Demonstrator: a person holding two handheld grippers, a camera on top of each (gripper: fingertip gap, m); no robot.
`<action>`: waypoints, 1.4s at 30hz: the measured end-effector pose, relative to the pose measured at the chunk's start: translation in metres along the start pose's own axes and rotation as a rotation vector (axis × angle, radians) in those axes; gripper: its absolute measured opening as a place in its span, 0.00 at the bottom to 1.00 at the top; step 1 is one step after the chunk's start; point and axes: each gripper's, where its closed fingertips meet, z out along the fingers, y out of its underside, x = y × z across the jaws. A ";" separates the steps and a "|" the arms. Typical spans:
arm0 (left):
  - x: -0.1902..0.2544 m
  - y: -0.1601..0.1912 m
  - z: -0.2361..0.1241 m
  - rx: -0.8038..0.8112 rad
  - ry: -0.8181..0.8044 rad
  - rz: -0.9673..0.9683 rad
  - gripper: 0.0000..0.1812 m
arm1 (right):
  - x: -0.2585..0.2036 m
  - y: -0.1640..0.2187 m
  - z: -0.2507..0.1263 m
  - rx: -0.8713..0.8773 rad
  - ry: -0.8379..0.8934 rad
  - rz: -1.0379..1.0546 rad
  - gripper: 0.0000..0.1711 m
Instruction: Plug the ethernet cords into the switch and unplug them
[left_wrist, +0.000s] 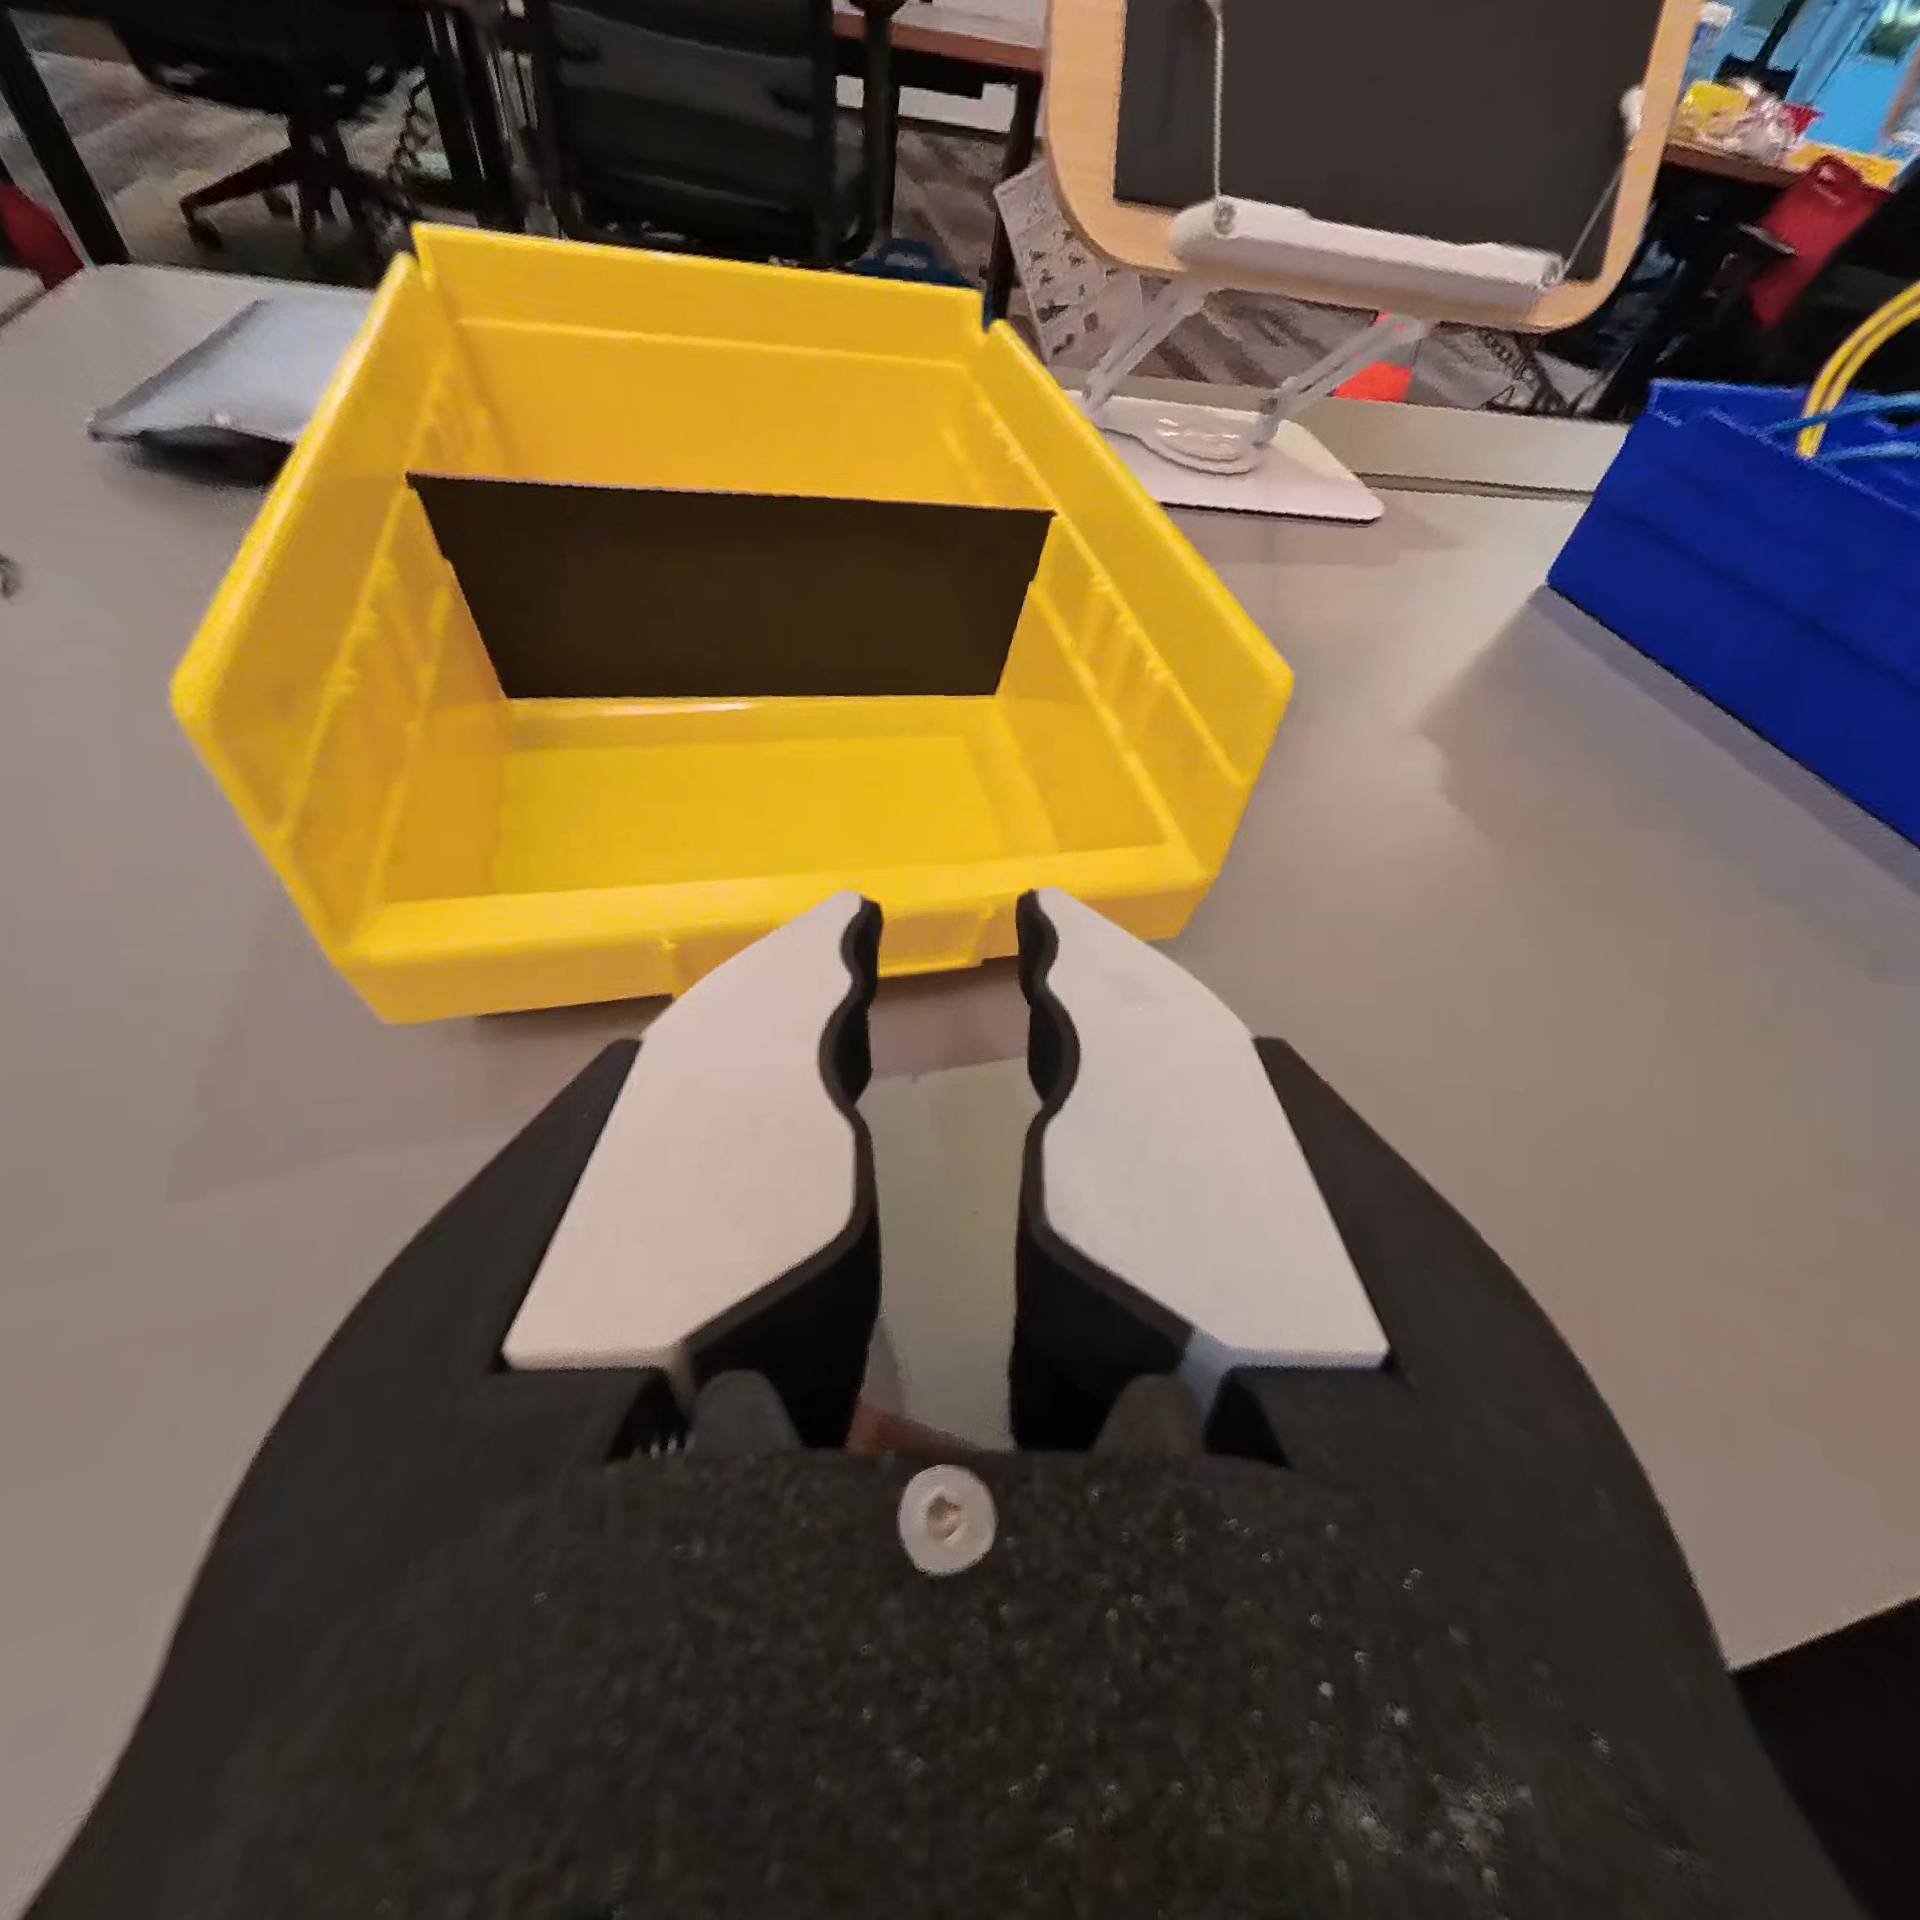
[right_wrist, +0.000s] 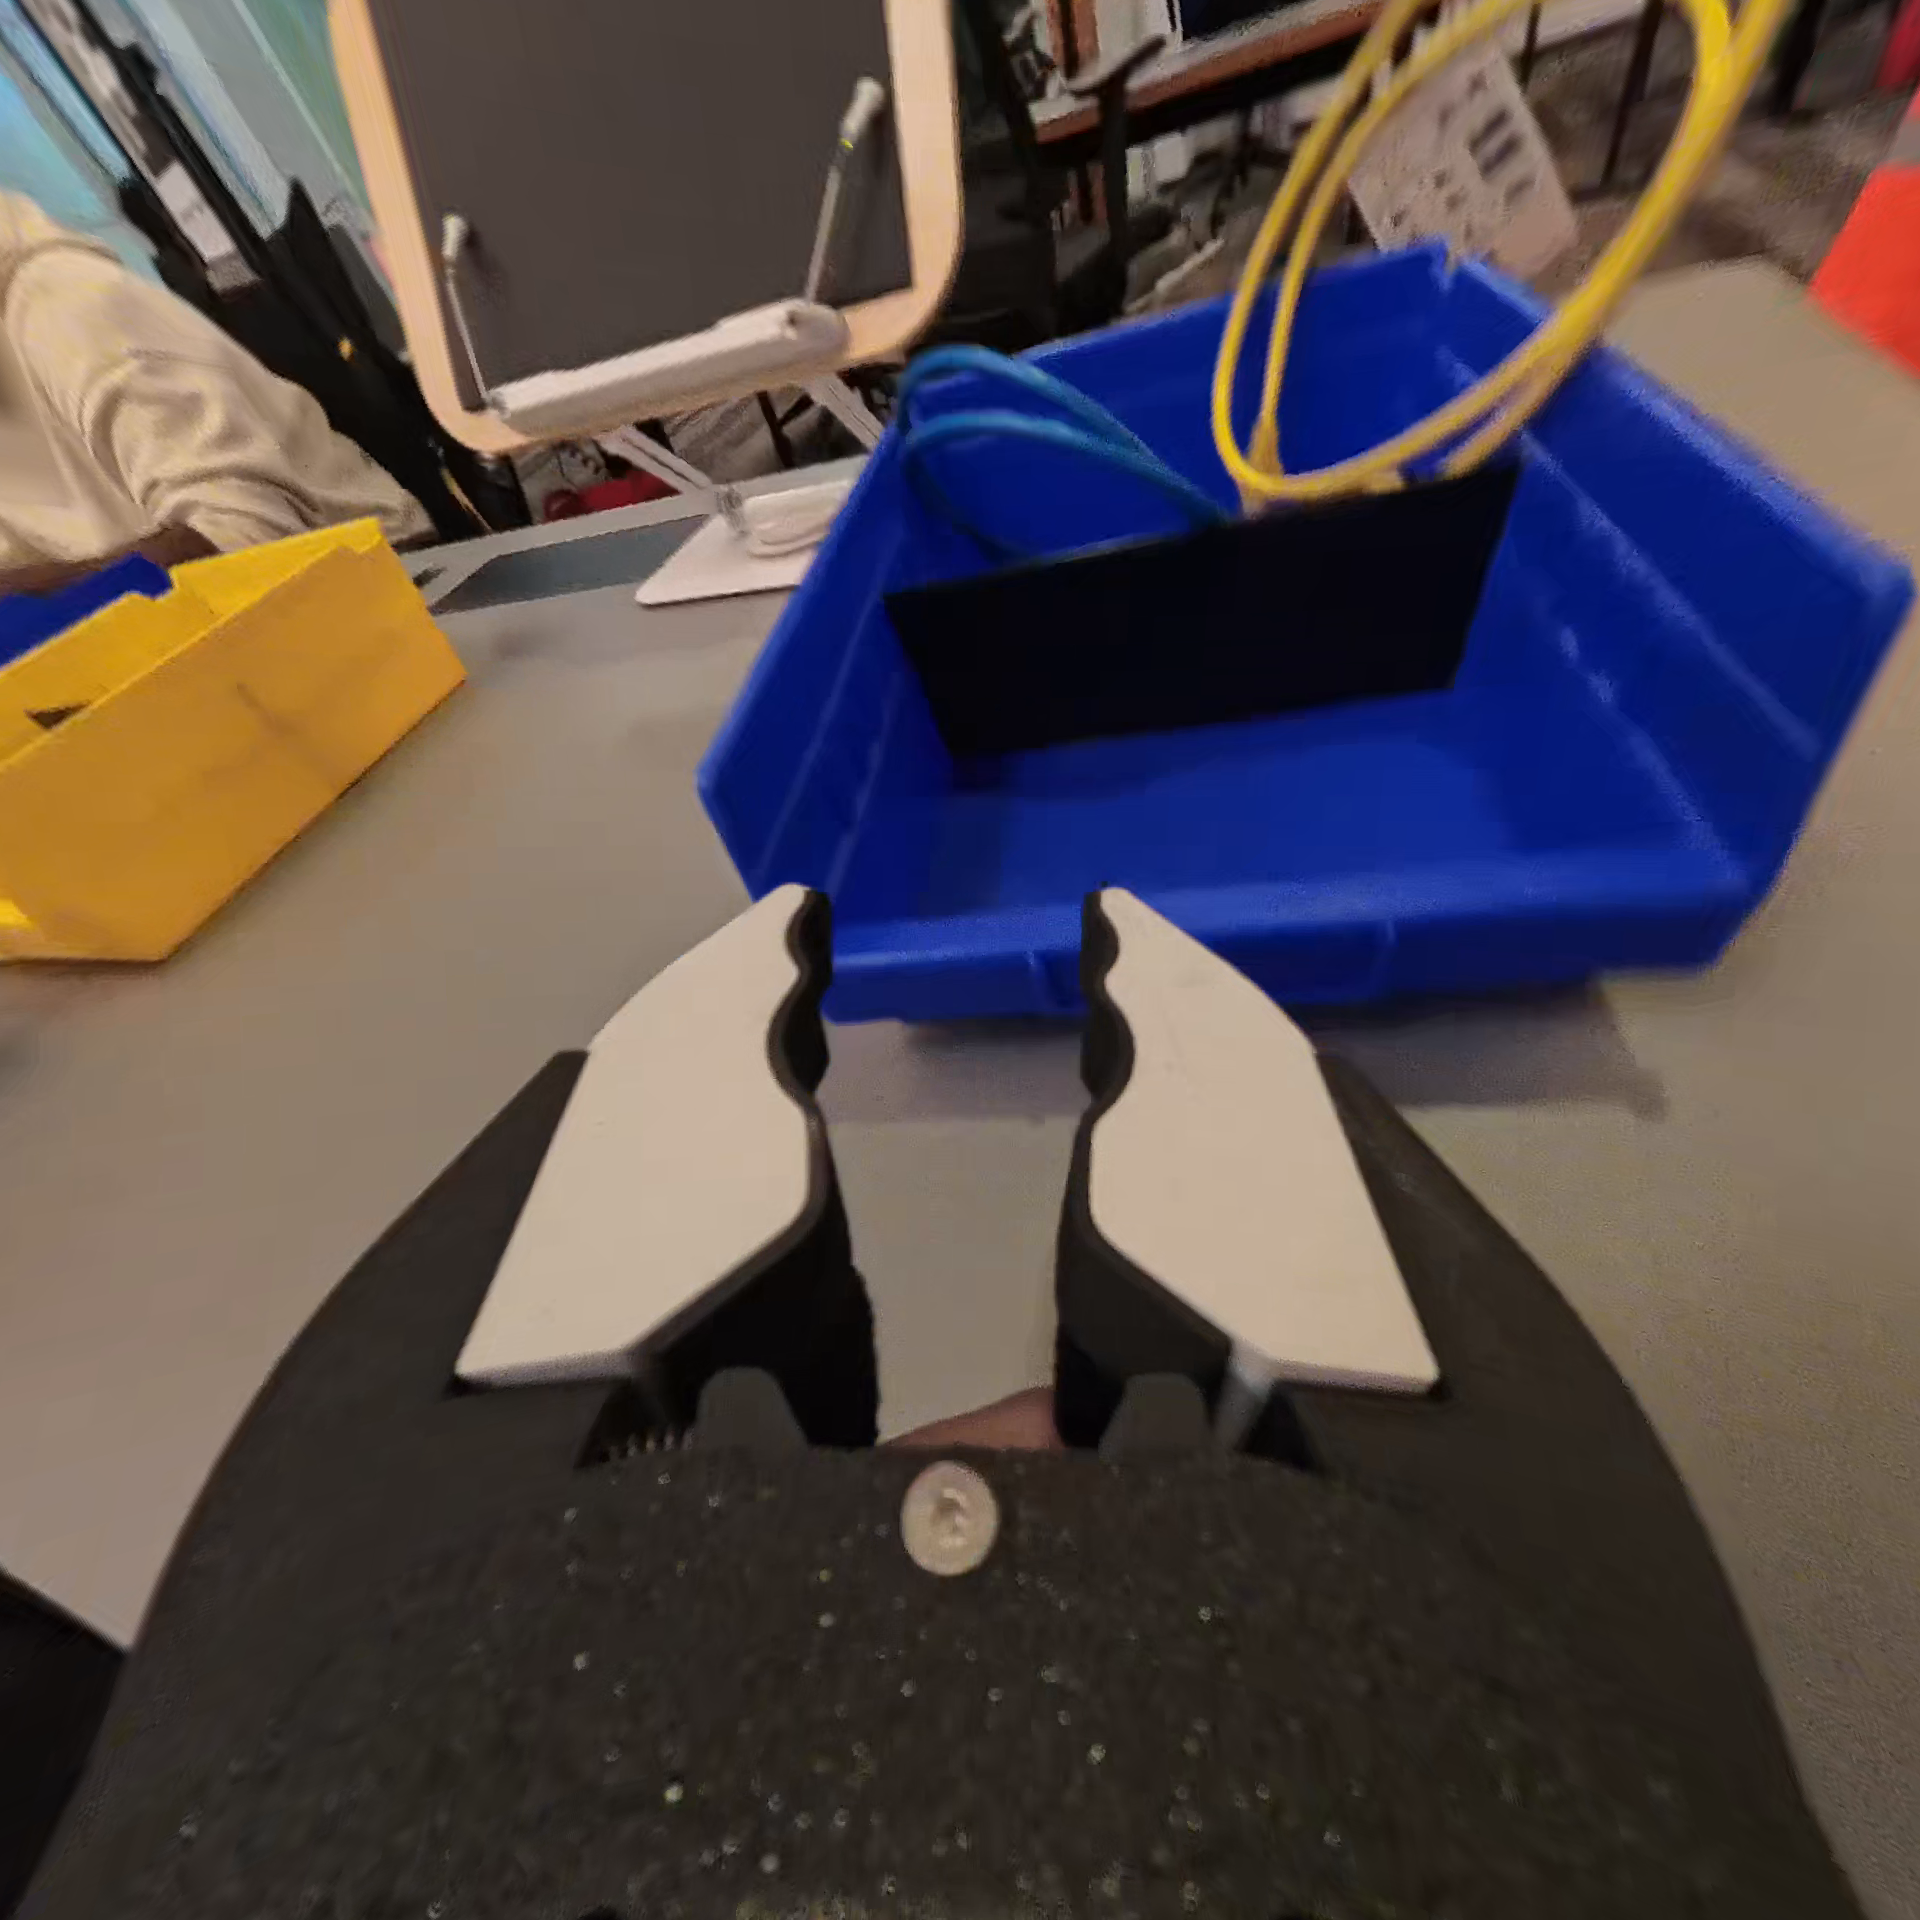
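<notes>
Both tools, left tool and right tool, sit apart and empty, your cords coiled behind the blue bin divider, no switch visible, so nothing's plugged yet.

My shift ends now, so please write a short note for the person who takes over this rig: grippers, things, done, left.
Left gripper: open, empty, in front of the yellow plastic bin with a black divider; its visible compartments look empty.
Right gripper: open, empty, facing the blue plastic bin.
Yellow ethernet cord and blue ethernet cord loop up behind the blue bin's black divider.
No switch in view.
Done: nothing visible.
Left: find the switch, plug the cords in, unplug them.
</notes>
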 end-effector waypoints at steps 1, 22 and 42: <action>0.000 -0.001 0.001 0.000 0.013 -0.030 0.14 | 0.006 0.003 -0.003 -0.010 0.002 0.018 0.26; 0.008 0.010 0.006 -0.054 0.018 0.043 0.13 | 0.038 0.006 -0.002 -0.065 0.162 -0.175 0.25; 0.088 0.042 -0.006 -0.126 0.261 0.214 0.24 | -0.127 0.040 0.087 -0.199 -0.144 -0.281 0.53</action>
